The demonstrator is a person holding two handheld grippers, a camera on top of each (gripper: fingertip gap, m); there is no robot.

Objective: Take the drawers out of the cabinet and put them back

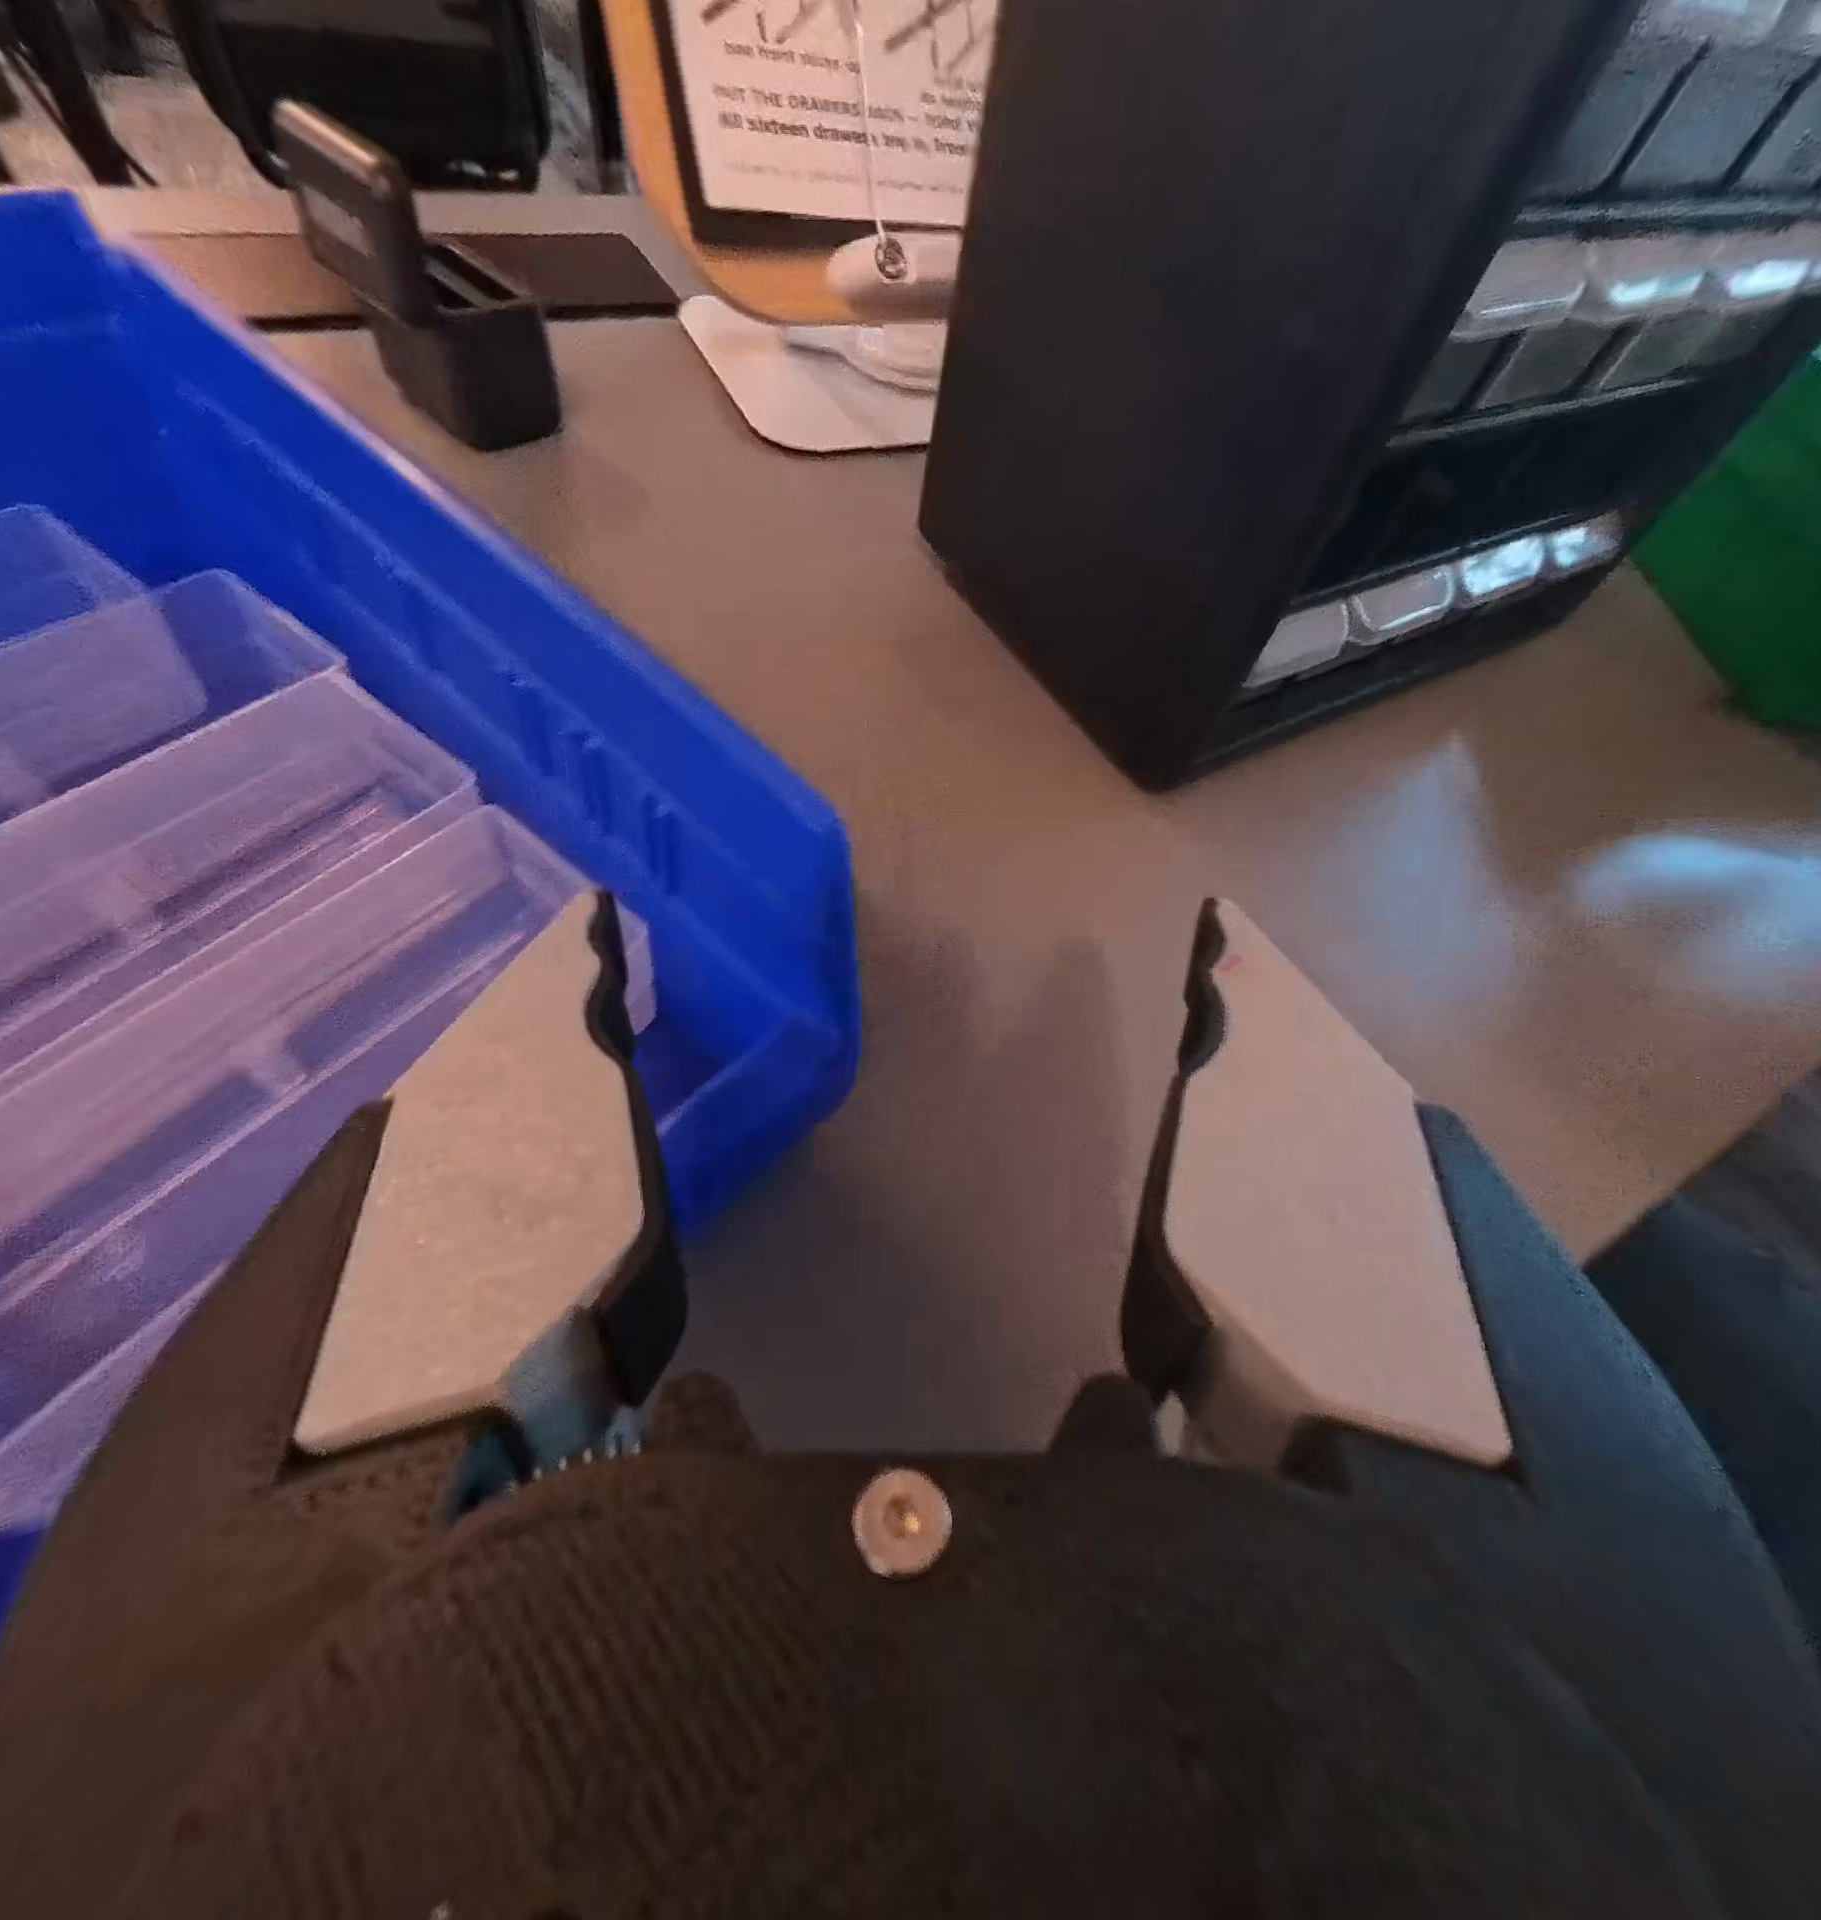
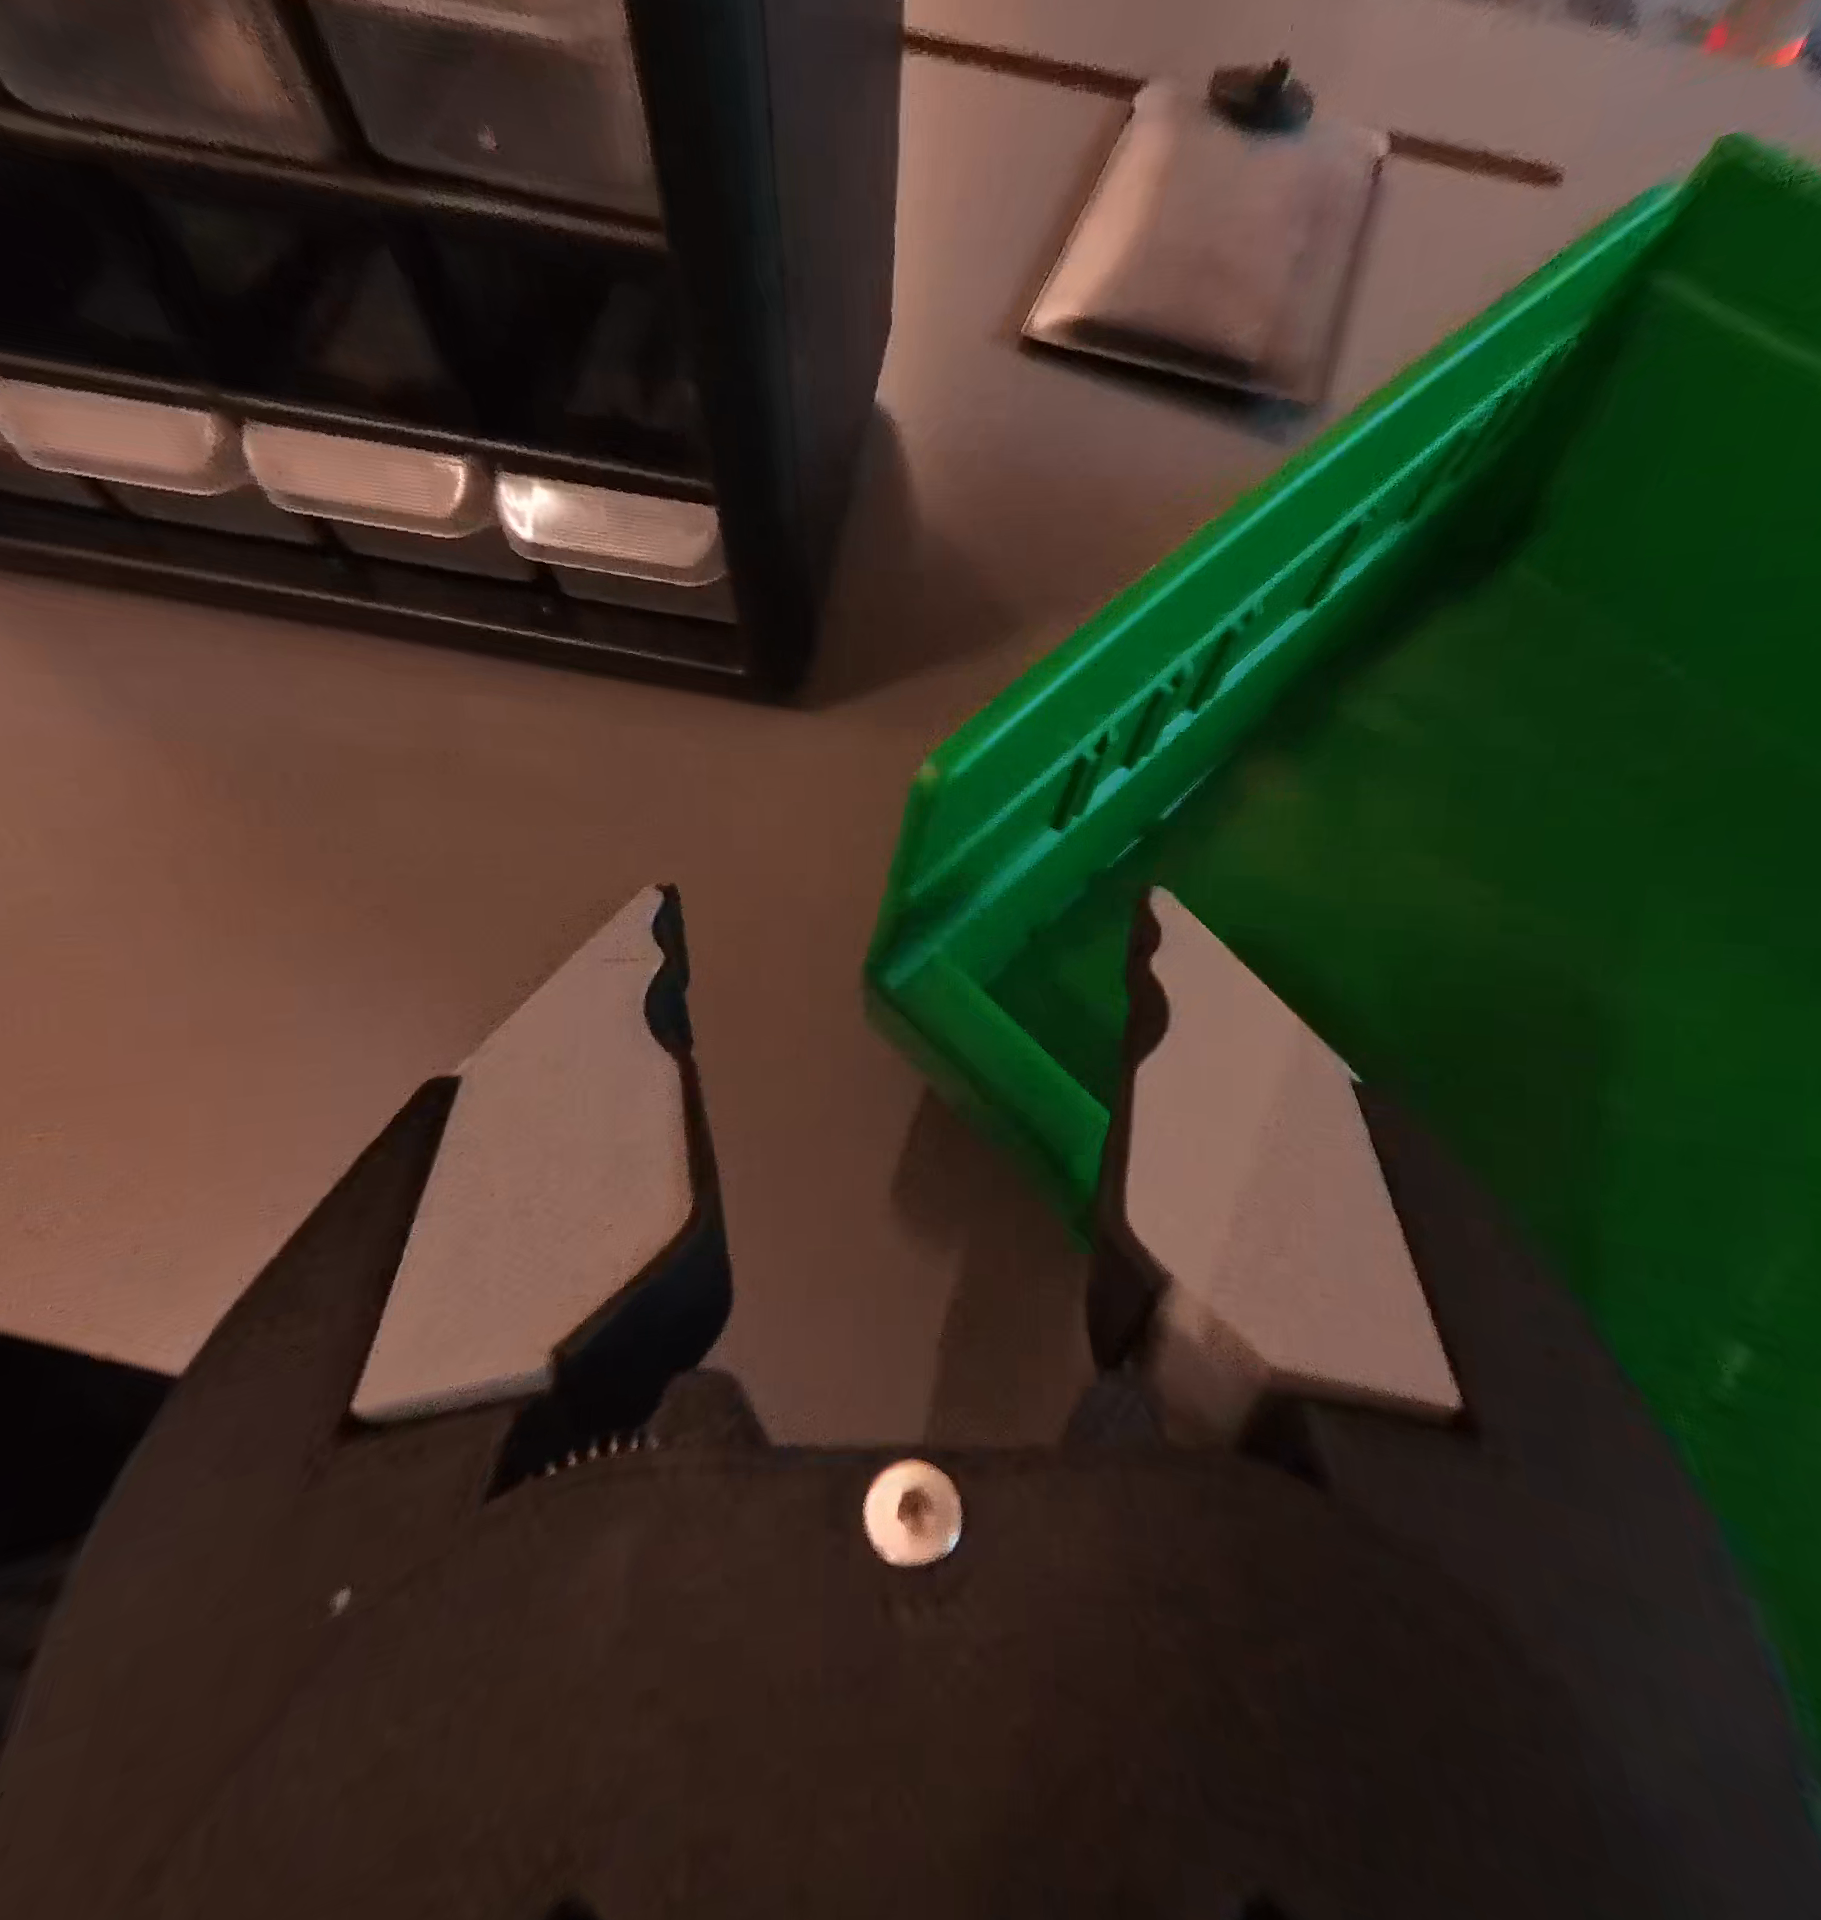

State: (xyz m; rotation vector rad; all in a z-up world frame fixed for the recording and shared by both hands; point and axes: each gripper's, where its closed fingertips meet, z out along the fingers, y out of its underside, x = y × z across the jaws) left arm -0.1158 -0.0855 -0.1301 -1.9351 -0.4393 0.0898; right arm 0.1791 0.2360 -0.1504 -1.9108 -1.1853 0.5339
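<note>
While both hand-held grippers, left point(image 1: 901, 925) and right point(image 2: 911, 914), gape empty, square up to a drawer point(image 2: 350, 478) before pinching its lip.

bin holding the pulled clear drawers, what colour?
Blue: the blue plastic bin holding clear plastic drawers, clearest in left wrist view.

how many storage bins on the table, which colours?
2. Blue bin left of the cabinet, holding clear drawers; green bin right of it, contents not visible. More may sit outside both views.

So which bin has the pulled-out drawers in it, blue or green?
The blue bin, by the left claw; clear drawers lie inside. The green bin shows none.
</note>
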